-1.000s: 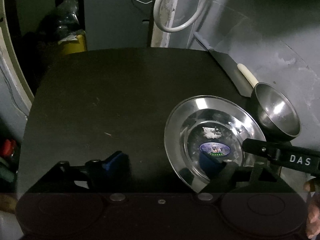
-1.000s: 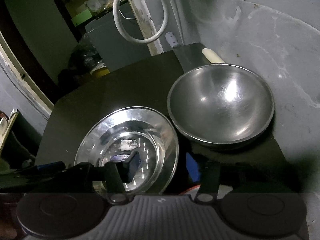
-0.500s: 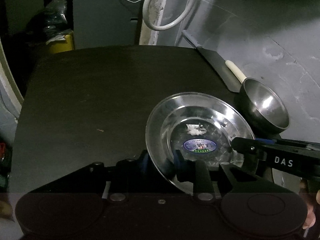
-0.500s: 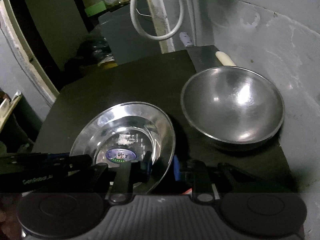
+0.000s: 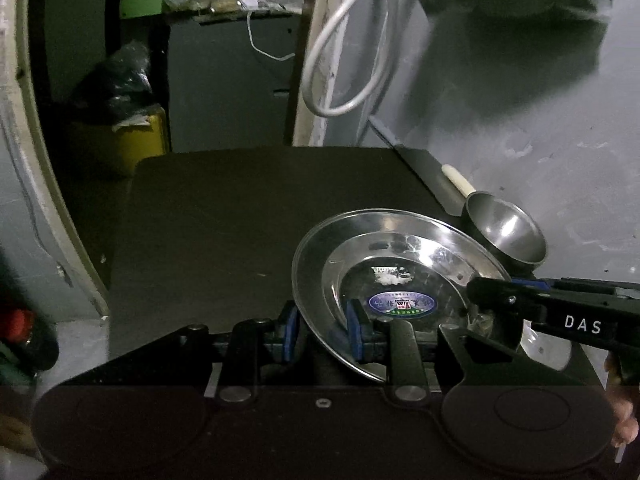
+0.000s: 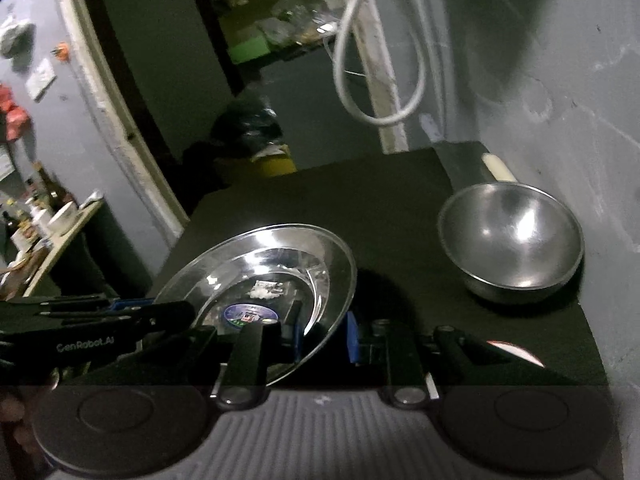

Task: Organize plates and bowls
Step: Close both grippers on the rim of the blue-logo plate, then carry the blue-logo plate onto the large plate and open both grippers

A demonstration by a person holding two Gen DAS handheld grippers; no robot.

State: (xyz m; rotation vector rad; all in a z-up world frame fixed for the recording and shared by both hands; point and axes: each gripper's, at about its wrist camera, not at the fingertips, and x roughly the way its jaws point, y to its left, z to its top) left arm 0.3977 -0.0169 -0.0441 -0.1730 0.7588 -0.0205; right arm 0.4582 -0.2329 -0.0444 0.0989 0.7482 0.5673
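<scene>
On the desk [image 5: 240, 216] we counted one plate [image 5: 400, 264] and one bowl [image 6: 510, 240]. We had both grippers clamped on the plate, the left gripper [image 5: 322, 330] pinching its near-left rim and the right gripper [image 6: 322, 334] its opposite rim, fingers narrow on the metal. The plate hung tilted between them, seemingly clear of the desk. The bowl stood apart, beyond the plate toward the wall [image 6: 580, 100], nearer the right gripper. Any stacking move would likely run that way.
</scene>
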